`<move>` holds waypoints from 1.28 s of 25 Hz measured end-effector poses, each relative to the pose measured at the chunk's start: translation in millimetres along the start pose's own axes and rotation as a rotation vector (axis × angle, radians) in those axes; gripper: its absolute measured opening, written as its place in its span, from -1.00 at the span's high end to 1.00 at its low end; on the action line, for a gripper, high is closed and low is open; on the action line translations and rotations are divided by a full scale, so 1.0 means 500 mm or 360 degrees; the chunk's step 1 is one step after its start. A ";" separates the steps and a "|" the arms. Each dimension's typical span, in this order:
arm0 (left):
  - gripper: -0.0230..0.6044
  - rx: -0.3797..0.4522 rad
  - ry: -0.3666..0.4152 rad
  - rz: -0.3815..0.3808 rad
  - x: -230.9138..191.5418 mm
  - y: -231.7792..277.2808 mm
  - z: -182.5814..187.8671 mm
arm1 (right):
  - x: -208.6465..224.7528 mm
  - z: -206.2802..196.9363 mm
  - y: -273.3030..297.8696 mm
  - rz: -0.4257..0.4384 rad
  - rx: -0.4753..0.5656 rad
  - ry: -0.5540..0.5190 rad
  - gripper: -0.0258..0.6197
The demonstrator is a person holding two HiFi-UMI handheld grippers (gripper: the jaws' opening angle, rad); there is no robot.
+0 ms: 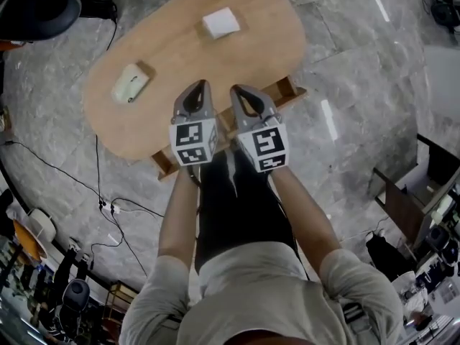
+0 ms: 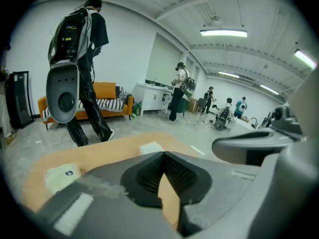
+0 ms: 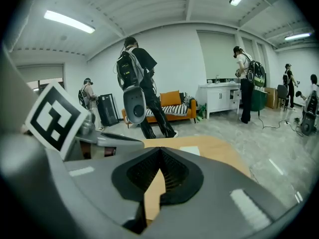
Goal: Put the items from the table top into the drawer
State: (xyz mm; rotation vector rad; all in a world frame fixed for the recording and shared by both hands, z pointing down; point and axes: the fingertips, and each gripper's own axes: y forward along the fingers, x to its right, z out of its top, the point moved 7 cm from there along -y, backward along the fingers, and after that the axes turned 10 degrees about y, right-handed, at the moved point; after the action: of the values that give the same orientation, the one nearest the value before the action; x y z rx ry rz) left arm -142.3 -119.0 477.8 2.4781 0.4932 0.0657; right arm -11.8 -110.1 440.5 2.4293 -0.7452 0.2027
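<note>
On the oval wooden table (image 1: 180, 56) a white square pad (image 1: 221, 22) lies at the far side and a cream oblong item (image 1: 130, 83) lies at the left. Both also show in the left gripper view, the white pad (image 2: 151, 147) beyond the jaws and the cream item (image 2: 62, 176) at the left. A wooden drawer (image 1: 290, 92) juts out under the table's near edge. My left gripper (image 1: 200, 86) and right gripper (image 1: 238, 90) hover side by side over that edge, both shut and holding nothing. In the right gripper view the white pad (image 3: 190, 150) lies ahead.
Cables (image 1: 108, 200) trail over the marble floor at the left. A person with a backpack (image 2: 79, 59) walks beyond the table, before an orange sofa (image 2: 107, 101). More people stand by white cabinets (image 3: 222, 98).
</note>
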 end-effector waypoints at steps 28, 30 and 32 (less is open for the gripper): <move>0.52 -0.0380 0.0170 -0.0292 -0.117 0.507 -0.112 | 0.108 -0.077 0.137 -0.0298 -0.0042 0.0318 0.90; 0.54 -0.0392 0.0195 -0.0279 -0.122 0.518 -0.112 | 0.113 -0.082 0.137 -0.0306 -0.0030 0.0317 0.90; 0.74 -0.0387 0.0197 -0.0298 -0.127 0.514 -0.110 | 0.114 -0.089 0.131 -0.0315 -0.0014 0.0317 0.90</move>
State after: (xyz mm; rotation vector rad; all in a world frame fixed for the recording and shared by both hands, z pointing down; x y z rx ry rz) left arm -124.5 -303.7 674.7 2.1898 0.7232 0.1931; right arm 0.5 -155.5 526.3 2.4117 -0.4146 0.3557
